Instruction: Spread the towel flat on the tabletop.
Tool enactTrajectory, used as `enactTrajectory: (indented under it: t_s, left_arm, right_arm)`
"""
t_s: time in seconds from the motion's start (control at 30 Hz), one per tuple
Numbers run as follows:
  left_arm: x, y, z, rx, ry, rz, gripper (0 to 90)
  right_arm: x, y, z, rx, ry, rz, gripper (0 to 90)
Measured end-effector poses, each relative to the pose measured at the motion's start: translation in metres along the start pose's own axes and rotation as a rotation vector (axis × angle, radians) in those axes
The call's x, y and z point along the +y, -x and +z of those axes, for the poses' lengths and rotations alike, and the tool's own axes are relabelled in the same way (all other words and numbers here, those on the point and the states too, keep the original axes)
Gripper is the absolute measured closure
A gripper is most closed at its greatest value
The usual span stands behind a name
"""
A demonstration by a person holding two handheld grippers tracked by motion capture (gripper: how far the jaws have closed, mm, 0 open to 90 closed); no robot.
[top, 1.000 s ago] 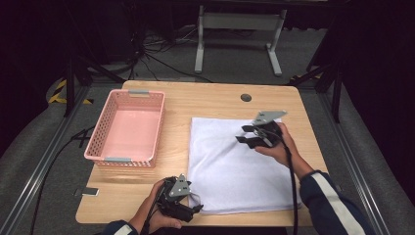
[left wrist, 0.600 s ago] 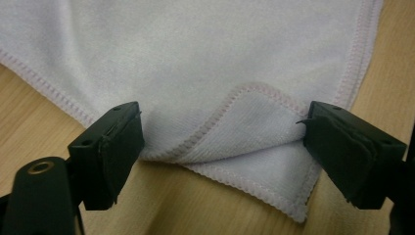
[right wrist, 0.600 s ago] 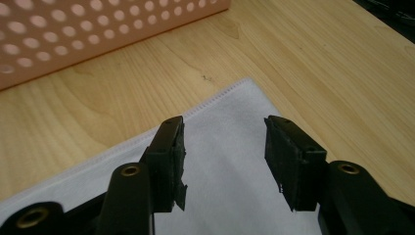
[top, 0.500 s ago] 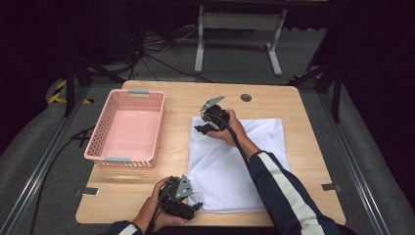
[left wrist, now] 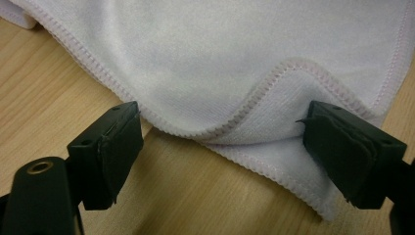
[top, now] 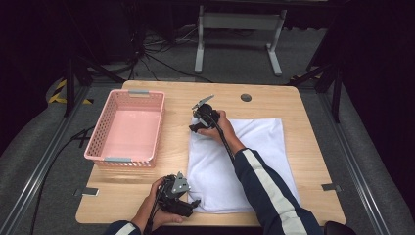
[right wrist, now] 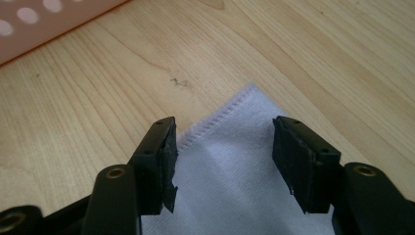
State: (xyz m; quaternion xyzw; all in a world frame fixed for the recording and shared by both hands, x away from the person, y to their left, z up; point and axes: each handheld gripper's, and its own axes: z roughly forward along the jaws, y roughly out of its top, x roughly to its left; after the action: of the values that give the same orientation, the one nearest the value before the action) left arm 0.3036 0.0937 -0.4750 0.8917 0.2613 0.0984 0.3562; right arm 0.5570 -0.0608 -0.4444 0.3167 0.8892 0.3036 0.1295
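Right gripper, jaws parted and just opening, frames the white stitched-hem cloth's flat corner near the pink basket.

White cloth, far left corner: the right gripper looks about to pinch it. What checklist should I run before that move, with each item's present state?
1. Right gripper jaws open: ok, they have just been opening, with nothing pinched.
2. Far left corner of the white cloth between those jaws: ok, its tip lies just ahead of them.
3. Corner flat on the table: ok.
4. Left gripper open at the near left corner: ok, a folded cloth edge lies between its jaws, unpinched.
5. Left gripper's right pad touching the cloth: cannot tell.
6. Pink basket clear of the cloth: ok, bare wood between them.
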Motion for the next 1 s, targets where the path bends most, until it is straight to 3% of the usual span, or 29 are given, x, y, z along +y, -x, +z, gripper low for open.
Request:
enactTrajectory:
  t_s: [0.13,0.2,0.23,0.37,0.5,0.57,0.7,0.77,0.8,0.9,0.97,1.0]
  left_arm:
    - [-0.002,0.001,-0.003,-0.038,-0.003,0.016,16.5]
    - [-0.003,0.001,-0.004,-0.054,-0.009,0.050,15.8]
    - [-0.003,0.003,-0.003,-0.053,-0.004,0.033,15.4]
    - [-0.003,0.006,-0.003,-0.031,0.003,0.047,15.9]
    - [-0.006,0.006,-0.008,-0.042,0.006,0.032,22.1]
    - [-0.008,0.005,-0.011,-0.047,0.036,0.024,25.9]
    - [-0.003,-0.002,-0.019,-0.046,0.110,-0.017,26.0]
    - [0.000,-0.004,-0.021,-0.030,0.122,-0.026,26.7]
    - [0.008,-0.012,-0.021,-0.005,0.137,-0.032,26.7]
    - [0.019,-0.023,-0.015,0.016,0.139,-0.045,26.6]
    - [0.024,-0.029,-0.011,0.028,0.129,-0.049,26.0]
    - [0.031,-0.035,-0.005,0.056,0.126,-0.068,26.0]
  right_arm:
    - [0.000,0.000,0.003,0.017,0.009,0.019,43.1]
    - [0.001,-0.001,0.005,0.014,0.017,0.012,42.4]
    - [0.002,-0.001,0.005,0.013,0.010,0.013,42.1]
    - [0.002,0.001,0.011,-0.008,0.008,0.039,41.2]
    - [0.006,-0.001,0.014,-0.028,-0.011,0.034,41.4]
    - [0.006,0.001,0.012,-0.016,-0.010,0.035,42.0]
    - [0.006,0.010,-0.001,0.001,0.027,0.050,42.2]
    - [0.004,0.018,-0.012,-0.002,0.045,0.046,42.8]
    - [0.003,0.024,-0.019,-0.007,0.049,0.046,43.8]
    - [-0.006,0.039,-0.035,-0.045,0.052,0.057,42.7]
    - [-0.009,0.044,-0.041,-0.038,0.060,0.054,41.9]
    - [-0.012,0.047,-0.046,-0.020,0.061,0.042,41.5]
